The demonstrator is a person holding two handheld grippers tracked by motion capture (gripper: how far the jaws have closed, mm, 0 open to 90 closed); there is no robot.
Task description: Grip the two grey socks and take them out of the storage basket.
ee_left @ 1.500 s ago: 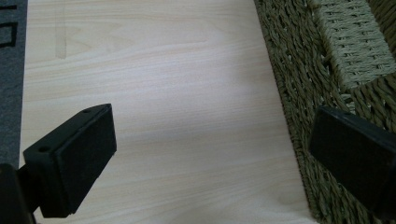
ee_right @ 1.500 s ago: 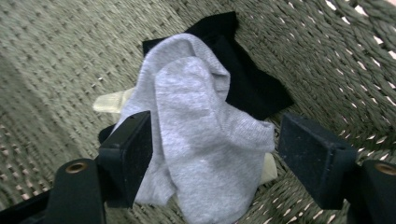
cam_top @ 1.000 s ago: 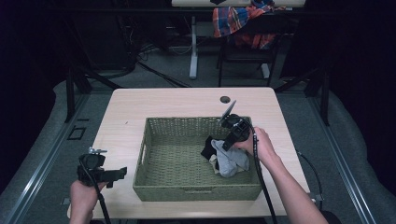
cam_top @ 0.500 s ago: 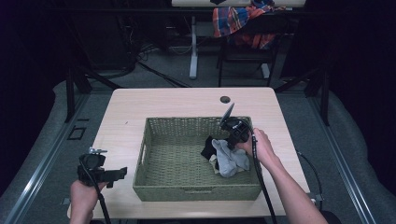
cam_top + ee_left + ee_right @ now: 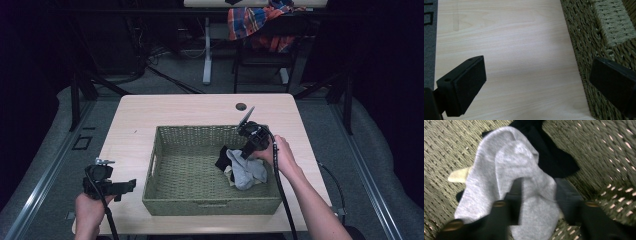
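Basket [image 5: 165, 200]: right tongs [image 5: 537, 203] just reopening astride grey sock [image 5: 499, 170], unclamped; left tongs [image 5: 534, 82] released beside it. Next: clench, lift.

A light wooden table [image 5: 165, 120] is seen on a grey floor [image 5: 60, 145]. A green woven basket [image 5: 165, 197] is set on the table, toward the near right side. A small dark round hole [image 5: 241, 106] is seen near the far edge. The left part of the tabletop is left bare.
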